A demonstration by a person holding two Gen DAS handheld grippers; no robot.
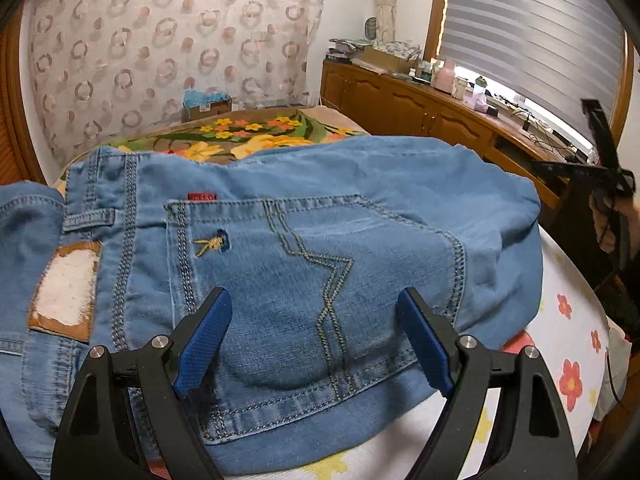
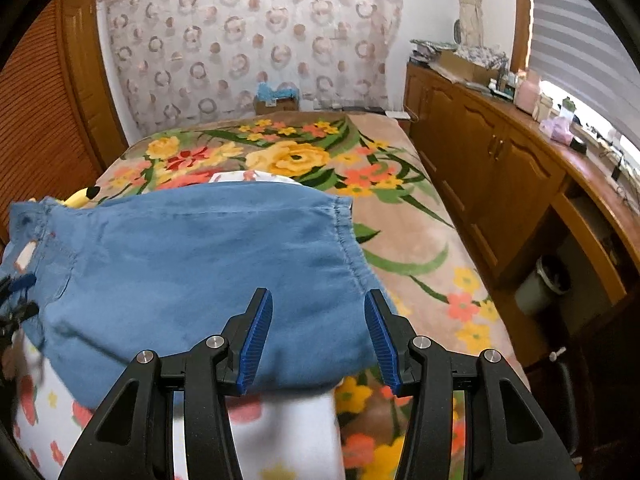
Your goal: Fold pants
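The jeans (image 1: 304,240) lie folded on a white flowered cloth (image 1: 568,320) spread over the bed; every place below is given from them.

At their left end, in the left wrist view, sits the waistband with a belt loop (image 1: 89,219) and a worn tan patch (image 1: 66,290), its middle rubbed white. Right of the patch is the back pocket (image 1: 320,280), with a small red tag (image 1: 202,196) at its top edge and zigzag stitching down its face. The left gripper (image 1: 314,302) hangs over this pocket, its blue pads (image 1: 208,340) set wide apart with nothing pinched between them; whether the tips touch the denim cannot be told. Beyond the jeans shows the flowered blanket (image 1: 256,136), and behind that a patterned curtain (image 1: 176,40).

Past their right end, in the same view, a hand (image 1: 608,220) grips the right gripper's black handle.

In the right wrist view the jeans (image 2: 200,264) show a plain blue panel ending in a stitched hem (image 2: 346,240) on the right. The right gripper (image 2: 318,302) is over the near right corner, jaws partly apart and clamped on nothing; its left pad (image 2: 256,340) lies over denim, its right pad (image 2: 382,340) just off the hem above the blanket (image 2: 400,208). Well to the right of the jeans runs a wooden cabinet (image 2: 500,168).
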